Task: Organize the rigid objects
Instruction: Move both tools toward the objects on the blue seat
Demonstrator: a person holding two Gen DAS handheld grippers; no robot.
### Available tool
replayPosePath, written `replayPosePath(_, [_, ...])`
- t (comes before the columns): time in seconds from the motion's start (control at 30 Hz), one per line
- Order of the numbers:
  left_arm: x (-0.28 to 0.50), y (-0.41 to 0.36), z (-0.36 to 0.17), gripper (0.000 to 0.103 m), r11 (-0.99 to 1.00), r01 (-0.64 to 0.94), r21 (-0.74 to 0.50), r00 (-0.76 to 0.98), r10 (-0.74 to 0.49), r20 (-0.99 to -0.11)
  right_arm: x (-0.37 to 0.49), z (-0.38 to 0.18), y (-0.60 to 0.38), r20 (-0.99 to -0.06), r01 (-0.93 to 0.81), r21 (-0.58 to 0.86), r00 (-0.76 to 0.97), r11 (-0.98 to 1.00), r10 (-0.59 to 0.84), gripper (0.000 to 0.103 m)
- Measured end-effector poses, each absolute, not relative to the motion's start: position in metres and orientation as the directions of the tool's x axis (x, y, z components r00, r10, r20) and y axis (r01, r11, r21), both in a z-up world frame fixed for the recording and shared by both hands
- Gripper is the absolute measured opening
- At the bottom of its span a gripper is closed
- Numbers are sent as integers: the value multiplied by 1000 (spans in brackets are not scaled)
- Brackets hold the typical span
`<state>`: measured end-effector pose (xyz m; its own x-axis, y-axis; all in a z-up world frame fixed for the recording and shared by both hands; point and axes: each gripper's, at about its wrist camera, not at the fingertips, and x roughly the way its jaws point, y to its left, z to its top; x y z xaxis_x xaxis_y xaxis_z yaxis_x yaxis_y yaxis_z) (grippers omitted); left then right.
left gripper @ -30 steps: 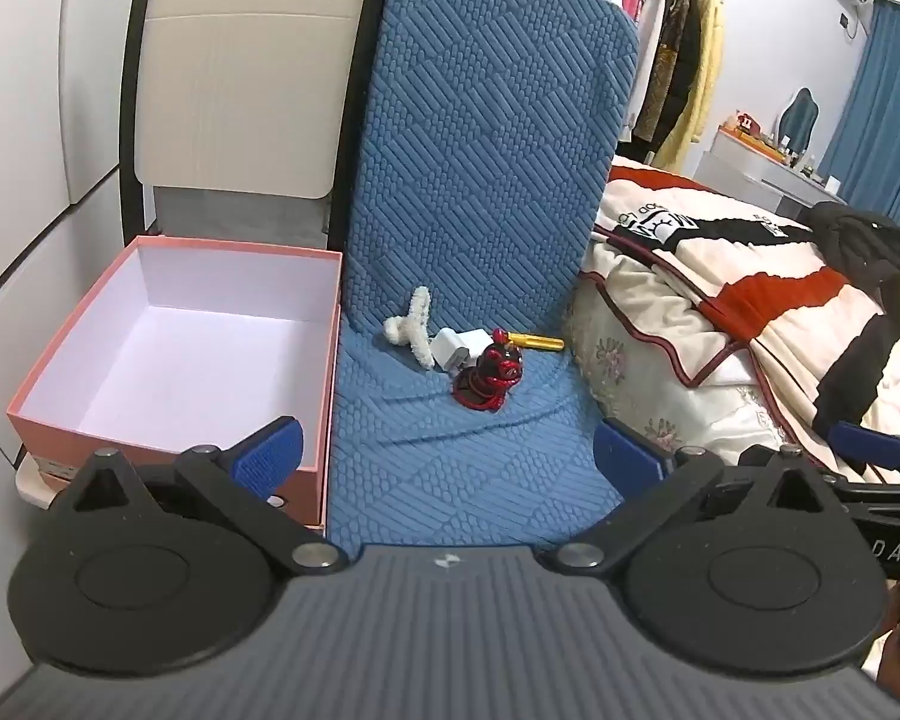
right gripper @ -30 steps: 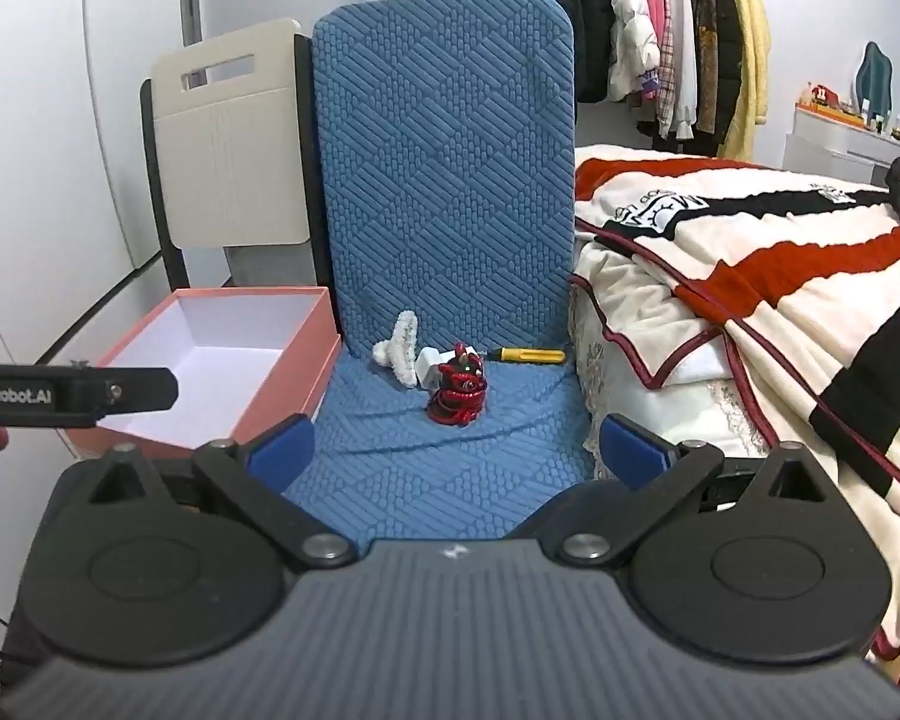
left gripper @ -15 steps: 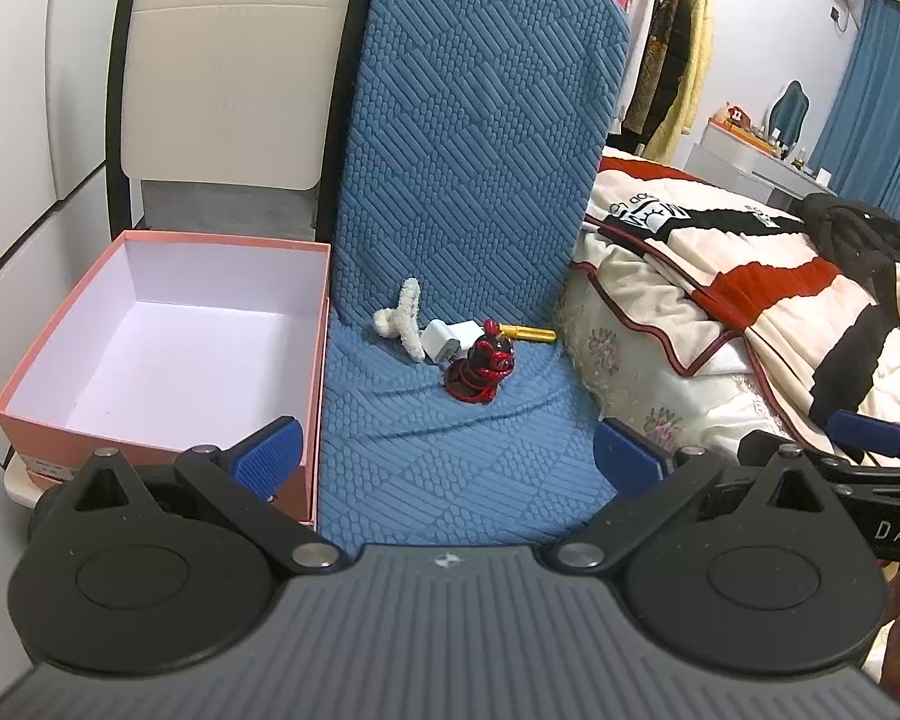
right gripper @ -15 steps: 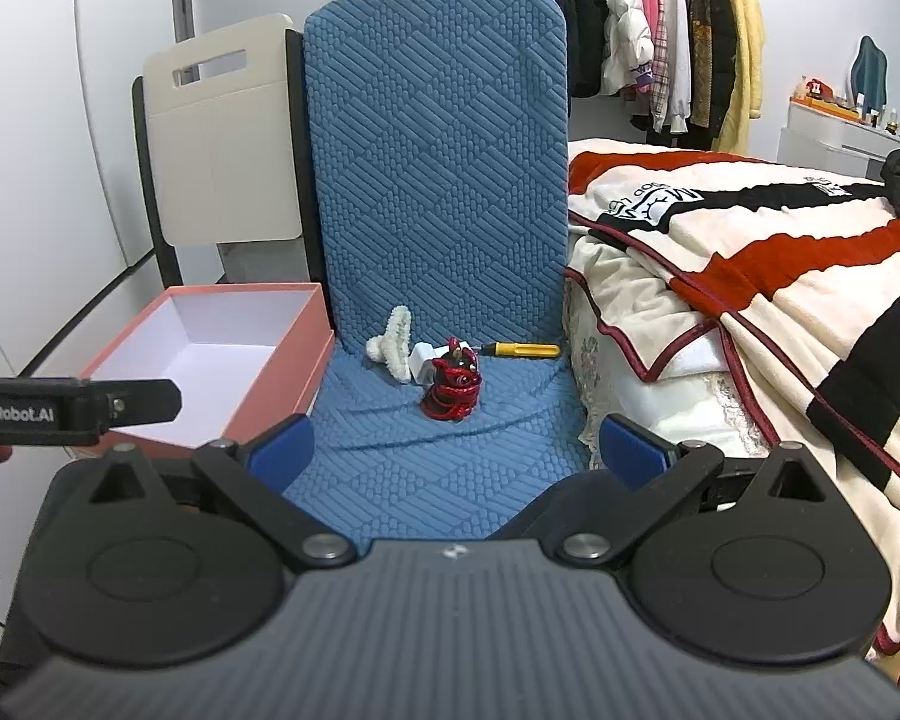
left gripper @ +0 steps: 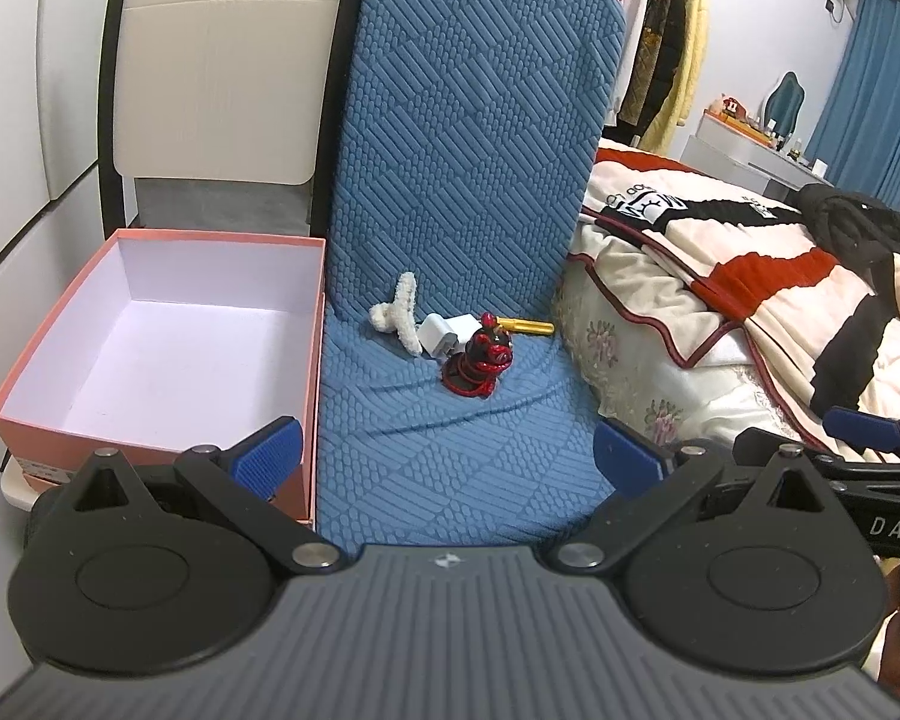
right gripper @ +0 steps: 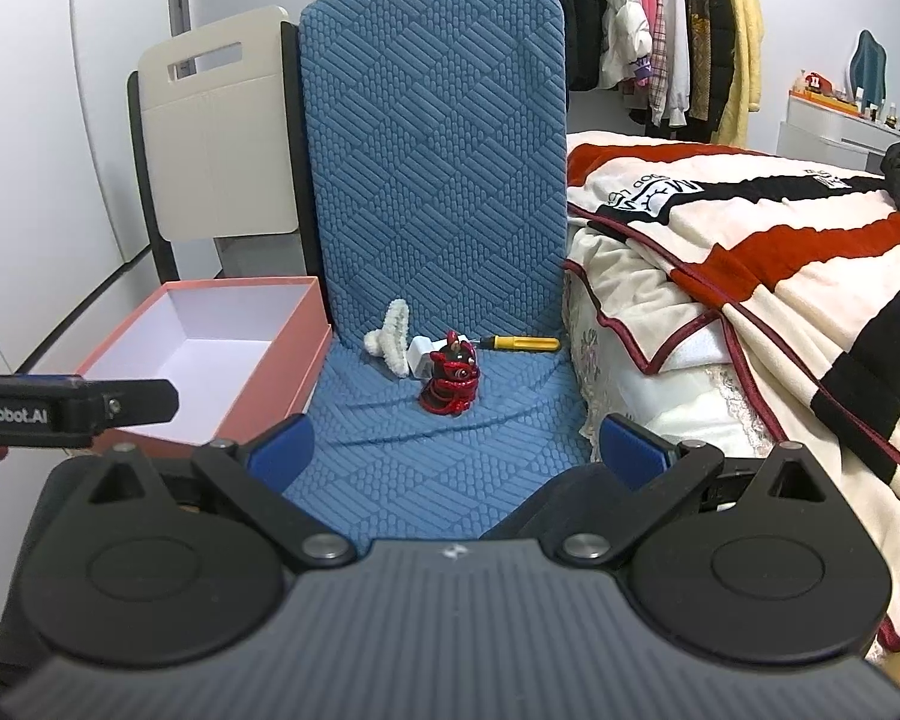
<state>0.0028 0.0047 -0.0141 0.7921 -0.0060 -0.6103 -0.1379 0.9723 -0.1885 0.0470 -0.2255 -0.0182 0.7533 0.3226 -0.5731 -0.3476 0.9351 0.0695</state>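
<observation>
A red and black figurine [left gripper: 479,361] [right gripper: 450,382] stands on the blue chair seat [left gripper: 450,450] [right gripper: 438,456]. Behind it lie a white charger plug [left gripper: 444,333] [right gripper: 419,354], a fluffy white hair clip [left gripper: 397,319] [right gripper: 390,342] and a yellow screwdriver [left gripper: 525,325] [right gripper: 519,343]. An empty pink box [left gripper: 150,348] [right gripper: 210,360] with a white inside sits left of the seat. My left gripper [left gripper: 447,456] and right gripper [right gripper: 459,450] are both open and empty, well short of the objects, over the seat's front edge.
A bed with a cream, red and black blanket [left gripper: 750,300] [right gripper: 780,276] borders the chair on the right. A white folding chair [left gripper: 222,78] [right gripper: 216,138] stands behind the box. A clothes rack [right gripper: 630,18] is at the back.
Both grippers have shifted slightly, so the chair and objects sit a little differently in each view. Nothing on the seat has moved. Both grippers stay open.
</observation>
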Motion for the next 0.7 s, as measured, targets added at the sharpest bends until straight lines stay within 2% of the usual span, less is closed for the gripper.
replayPosePath(0.7, [16, -1, -19, 103, 971, -136, -198, 787, -15, -617, 56, -19, -229, -585, -353, 77, 741, 932, 329, 103])
